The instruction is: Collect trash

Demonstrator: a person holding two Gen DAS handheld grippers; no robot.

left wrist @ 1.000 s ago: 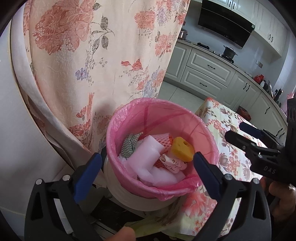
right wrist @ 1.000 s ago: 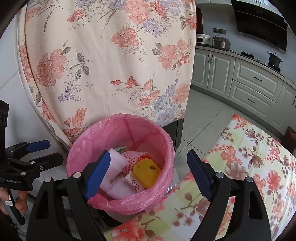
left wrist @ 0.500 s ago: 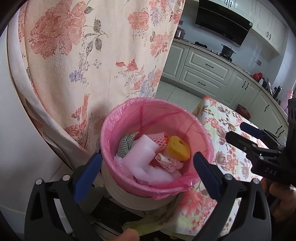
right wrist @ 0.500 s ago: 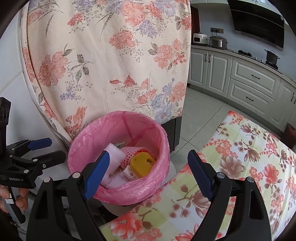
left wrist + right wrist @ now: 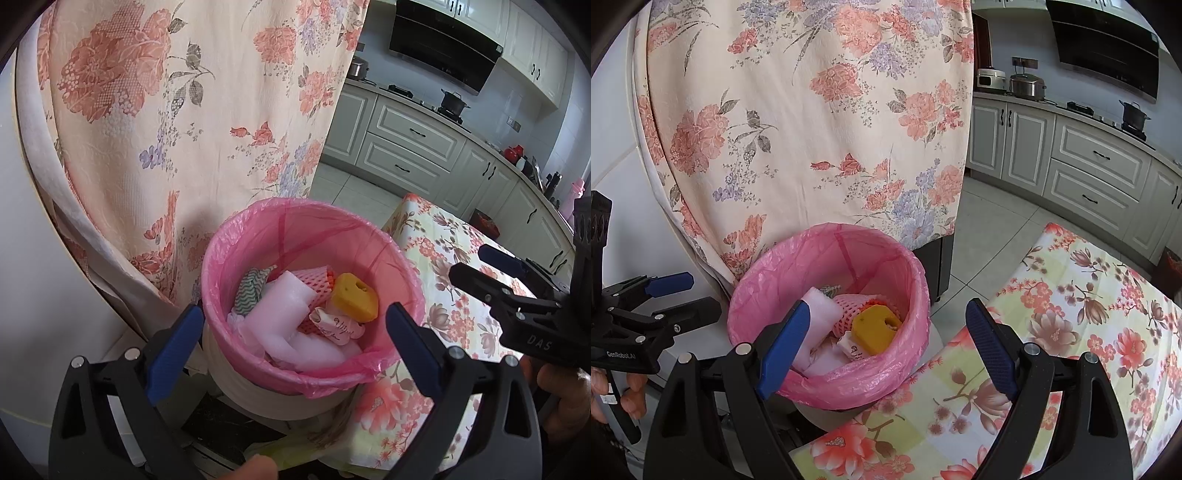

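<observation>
A white bin with a pink liner (image 5: 258,218) (image 5: 908,280) stands beside the table. Inside lie a yellow sponge (image 5: 355,295) (image 5: 873,330), white foam pieces (image 5: 280,310) (image 5: 820,306), a pink fruit net (image 5: 314,278) (image 5: 849,306), a striped cloth (image 5: 251,288) and a crumpled wrapper (image 5: 336,325) (image 5: 853,349). My left gripper (image 5: 293,339) hovers above the bin, open and empty. My right gripper (image 5: 886,339) is open too, empty, over the bin's near rim. Each gripper appears in the other's view: right gripper (image 5: 491,273), left gripper (image 5: 679,295).
A floral cloth (image 5: 177,110) (image 5: 812,110) hangs just behind the bin. A table with a floral tablecloth (image 5: 450,258) (image 5: 1071,314) lies to the right. Kitchen cabinets (image 5: 1089,155) and a stove hood (image 5: 443,44) line the far wall across a tiled floor (image 5: 990,229).
Both grippers have drawn back and up from the bin, which looks smaller and lower in each view. The trash inside has not moved.
</observation>
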